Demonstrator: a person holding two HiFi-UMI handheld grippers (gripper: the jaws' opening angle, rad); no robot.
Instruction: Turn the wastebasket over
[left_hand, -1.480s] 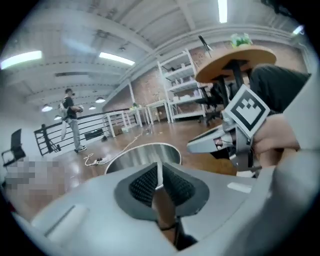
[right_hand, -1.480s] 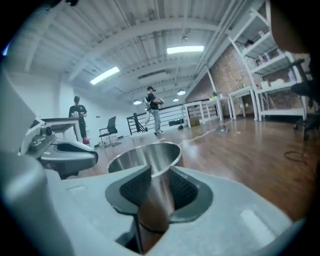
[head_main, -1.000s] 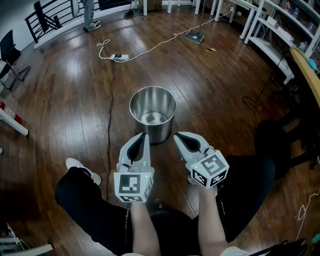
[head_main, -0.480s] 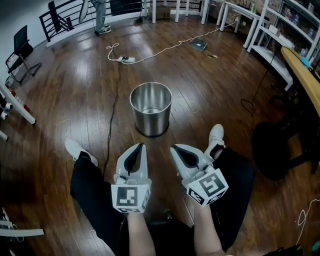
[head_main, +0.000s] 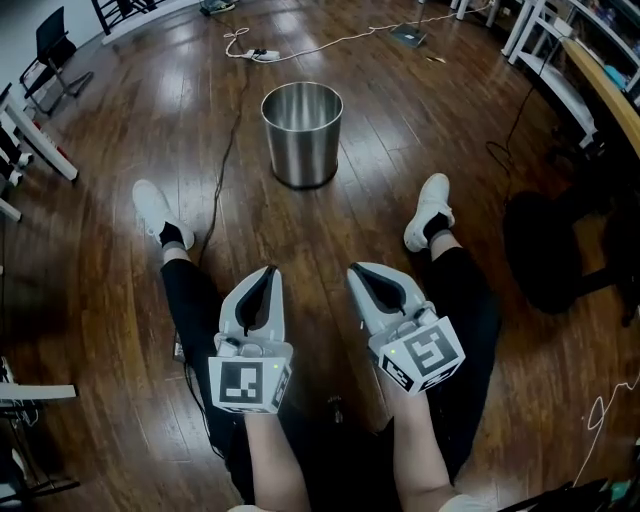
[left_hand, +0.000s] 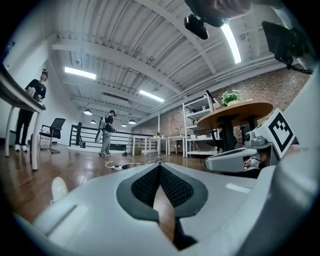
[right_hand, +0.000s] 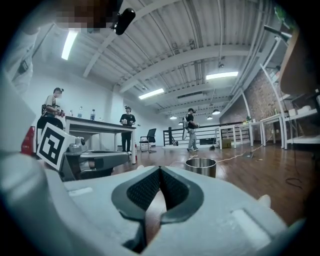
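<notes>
Standing upright, mouth up, on the wooden floor (head_main: 420, 150), the wastebasket (head_main: 302, 135) is seen well ahead of the left tongs (head_main: 267, 274) and the right tongs (head_main: 358, 272), both pressed together on nothing, its long axis vertical and neither hand judged clearly nearer.

A dark, glossy plank floor (head_main: 330, 230) runs across the whole room. A white power strip (head_main: 262, 54) with a pale cable lies on it at the far side, and a black chair (head_main: 52, 50) stands well to its left. White shelving (head_main: 545, 75) lines the right edge. A brick wall (left_hand: 262, 85) rises behind a round wooden table (left_hand: 235, 111). Tube lights (left_hand: 80, 73) glow on the white beamed ceiling (left_hand: 125, 45).
</notes>
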